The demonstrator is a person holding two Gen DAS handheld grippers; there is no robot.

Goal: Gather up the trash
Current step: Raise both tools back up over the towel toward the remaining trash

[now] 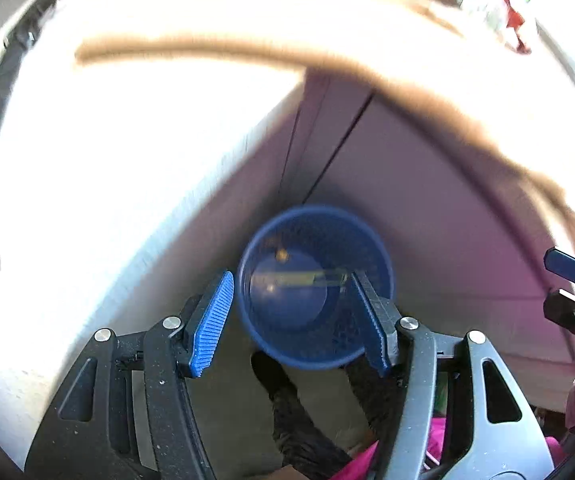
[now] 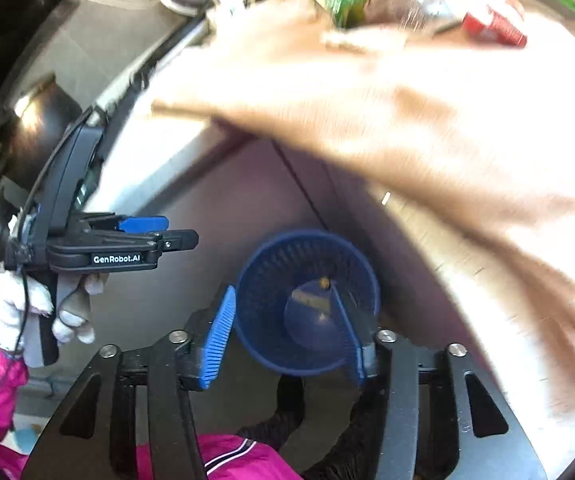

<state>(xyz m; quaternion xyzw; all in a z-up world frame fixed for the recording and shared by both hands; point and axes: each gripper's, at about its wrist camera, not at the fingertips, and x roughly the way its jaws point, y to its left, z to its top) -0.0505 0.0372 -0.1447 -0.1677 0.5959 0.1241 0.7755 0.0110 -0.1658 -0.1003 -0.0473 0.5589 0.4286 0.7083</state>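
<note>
Low in both frames, the left gripper (image 1: 293,322) and right gripper (image 2: 285,338) are hanging spread and empty over the blue mesh bin (image 1: 314,288) already holding scraps, while cartons and wrappers (image 2: 419,0) are waiting upper right.

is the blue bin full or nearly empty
Nearly empty. Both wrist views look straight down into the upright blue mesh bin; its bare round bottom shows, with only a few small scraps on it. What the scraps are, cannot tell.
</note>
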